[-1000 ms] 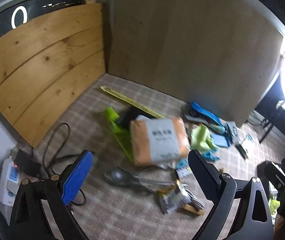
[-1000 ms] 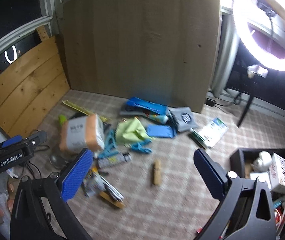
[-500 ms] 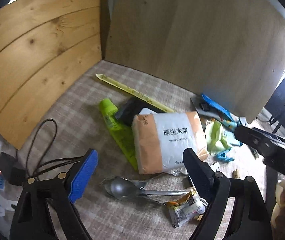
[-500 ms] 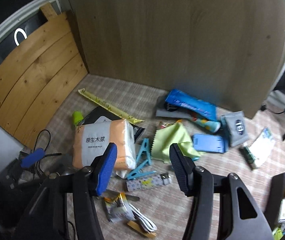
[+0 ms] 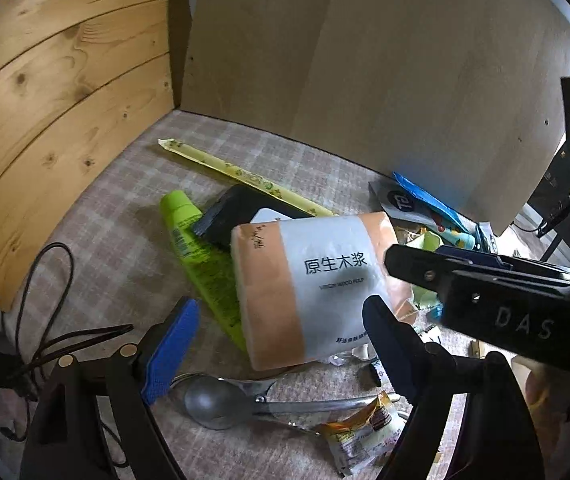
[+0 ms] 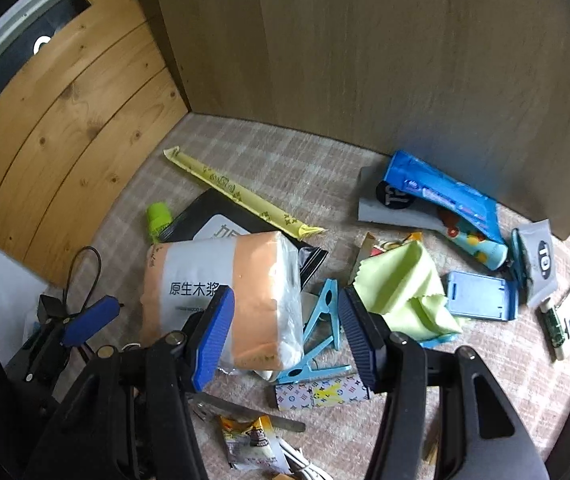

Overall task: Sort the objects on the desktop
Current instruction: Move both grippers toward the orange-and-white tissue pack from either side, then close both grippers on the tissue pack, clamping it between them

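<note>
Both grippers had closed in on the tissue pack since the earlier frames.

The right gripper point(image 6: 285, 332), jaws apart but narrower than a second before, had dropped low over the near right corner of the tissue pack point(image 6: 225, 296), with a blue clip point(image 6: 321, 336) between its fingers. The left gripper point(image 5: 281, 344) also stood with its jaws apart, holding nothing, straddling the pack's near edge above a metal scoop point(image 5: 221, 400); earlier it hung farther back. The pack lay on a green tube point(image 5: 201, 264) and a black pouch point(image 5: 237, 212). Bare checked cloth remained at the far left near the wooden boards point(image 5: 65, 120); a green cloth point(image 6: 401, 288) and a blue case point(image 6: 481, 296) crowded the right.
</note>
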Tool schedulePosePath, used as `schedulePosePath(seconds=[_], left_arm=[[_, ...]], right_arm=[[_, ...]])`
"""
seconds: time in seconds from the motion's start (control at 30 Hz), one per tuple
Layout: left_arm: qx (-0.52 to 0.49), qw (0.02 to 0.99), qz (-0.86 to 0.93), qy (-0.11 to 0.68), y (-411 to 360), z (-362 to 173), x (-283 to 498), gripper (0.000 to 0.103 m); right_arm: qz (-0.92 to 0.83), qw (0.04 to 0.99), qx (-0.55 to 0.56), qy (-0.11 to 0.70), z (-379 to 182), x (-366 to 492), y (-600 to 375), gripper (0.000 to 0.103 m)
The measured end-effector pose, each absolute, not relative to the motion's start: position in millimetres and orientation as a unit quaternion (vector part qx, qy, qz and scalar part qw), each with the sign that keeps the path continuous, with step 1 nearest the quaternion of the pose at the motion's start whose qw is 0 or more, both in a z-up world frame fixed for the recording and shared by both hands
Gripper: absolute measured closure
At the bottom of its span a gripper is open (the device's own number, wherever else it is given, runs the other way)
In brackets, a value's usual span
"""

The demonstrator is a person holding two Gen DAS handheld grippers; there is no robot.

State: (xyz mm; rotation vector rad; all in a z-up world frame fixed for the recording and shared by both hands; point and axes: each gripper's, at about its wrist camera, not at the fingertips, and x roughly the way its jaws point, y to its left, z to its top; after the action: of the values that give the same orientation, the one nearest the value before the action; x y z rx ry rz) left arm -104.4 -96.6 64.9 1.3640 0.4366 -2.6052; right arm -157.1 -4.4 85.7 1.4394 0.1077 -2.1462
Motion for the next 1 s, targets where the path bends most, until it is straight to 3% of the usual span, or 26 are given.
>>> schedulePosePath(seconds=[0.5,1.0], left_arm=[[0.464,0.043,-0.869,0.168,-88.3,49.1,-120.3,0.026],[0.452,0.019,-0.880,0.149,-58.9,85.0,-112.1,0.026]], right_arm=[[-0.761,0.314,0.567,0.009,62.1,-162.7,-18.0,0.045],[-0.793,0.292,0.535,-0.003,95.2,-147.8,11.4,0.045]])
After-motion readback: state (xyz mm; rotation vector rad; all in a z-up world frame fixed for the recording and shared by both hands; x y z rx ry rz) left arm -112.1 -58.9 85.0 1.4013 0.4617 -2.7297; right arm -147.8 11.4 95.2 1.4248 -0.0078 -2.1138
